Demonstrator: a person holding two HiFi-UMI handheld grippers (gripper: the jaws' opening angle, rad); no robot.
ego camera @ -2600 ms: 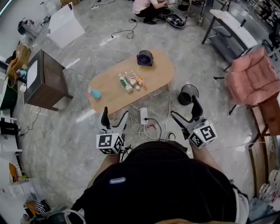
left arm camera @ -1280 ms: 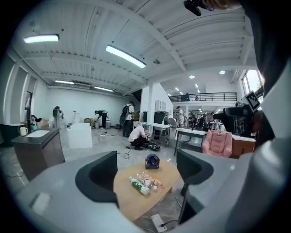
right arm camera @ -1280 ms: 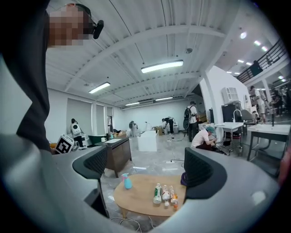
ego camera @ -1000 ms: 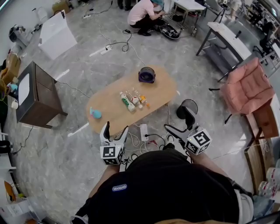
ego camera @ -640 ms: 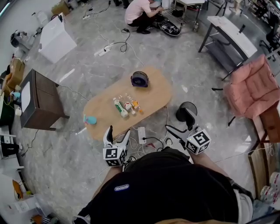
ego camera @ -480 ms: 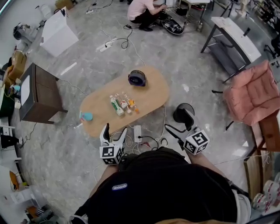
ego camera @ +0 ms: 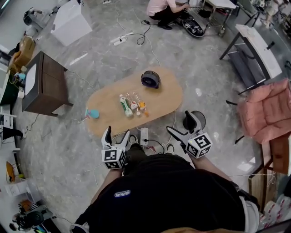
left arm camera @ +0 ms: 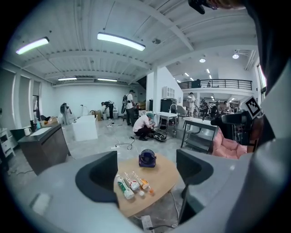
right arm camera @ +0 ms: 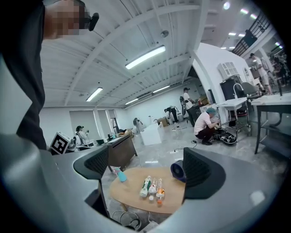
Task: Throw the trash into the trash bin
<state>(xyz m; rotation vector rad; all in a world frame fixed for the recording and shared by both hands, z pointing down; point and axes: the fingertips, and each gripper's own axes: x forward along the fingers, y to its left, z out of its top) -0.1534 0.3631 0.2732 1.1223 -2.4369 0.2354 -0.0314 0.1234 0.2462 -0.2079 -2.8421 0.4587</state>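
Spotted a dark wooden cabinet (ego camera: pixel 43 82) well off the left end of the oval wooden table (ego camera: pixel 161 98), plus a white box (ego camera: pixel 70 20) further out beyond the table's far-left side. Found a small teal thing (ego camera: pixel 92 113) parked on the table's left end; couldn't make out what it was.

Held the left gripper (ego camera: pixel 116 135) just off the table's near edge, toward the left end, with jaws spread wide and clamping nothing. Looked straight through that gap onto the tabletop in the left gripper view.

Counted three bottles (ego camera: pixel 132 105) as the trash, lying side by side around the middle of the table, with the green-labelled one at the left of the row and an orange-tinted one at the right. Also noticed a purple fan (ego camera: pixel 150 79) standing at the table's far edge, a bit right of the middle. Saw a white power strip (ego camera: pixel 145 135) on the floor just off the near edge, in a tangle of cables. Noticed a person (ego camera: pixel 164 7) crouched well beyond the far side.

Held the right gripper (ego camera: pixel 179 124) off the table's near-right corner, jaws likewise parted and empty. Found the black trash bin (ego camera: pixel 201 118) on the floor just beside the table's right end, partly behind one right jaw in the head view, and clearly apart from the bottles. Spotted a pink armchair (ego camera: pixel 268 111) well off to the table's right.
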